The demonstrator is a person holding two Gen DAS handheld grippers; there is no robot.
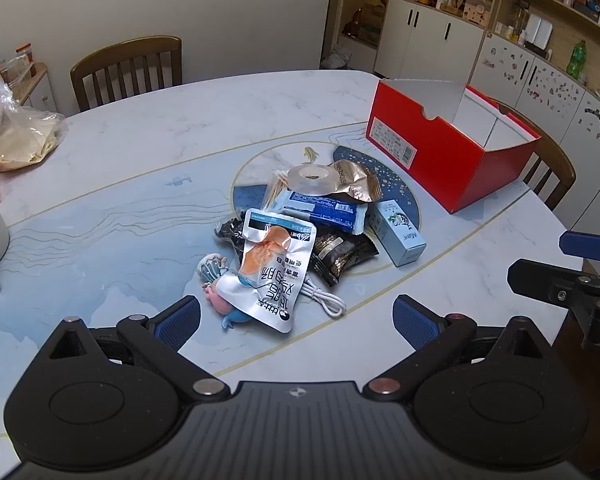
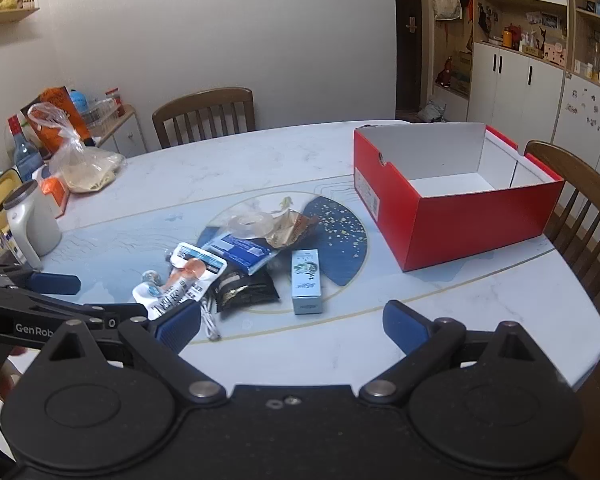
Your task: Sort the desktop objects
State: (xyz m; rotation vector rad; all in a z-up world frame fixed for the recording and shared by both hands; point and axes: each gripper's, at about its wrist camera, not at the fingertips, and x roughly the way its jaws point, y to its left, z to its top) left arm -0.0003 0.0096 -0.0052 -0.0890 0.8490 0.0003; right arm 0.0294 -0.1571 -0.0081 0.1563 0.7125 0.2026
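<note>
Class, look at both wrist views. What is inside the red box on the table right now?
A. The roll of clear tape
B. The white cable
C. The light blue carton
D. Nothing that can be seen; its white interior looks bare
D: in the right wrist view the red box shows only bare white floor and walls, while the tape roll, light blue carton and white cable all lie in the pile on the table.

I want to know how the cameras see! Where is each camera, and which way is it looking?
Left wrist view: sits on the left claw, looking forward and down across the table at the pile; its open blue fingers show, with the right claw at the side.
Right wrist view: sits on the right claw, facing the same way; its open fingers show, plus the left claw at the left edge.
Both share the red box, the tape roll and the light blue carton.
</note>
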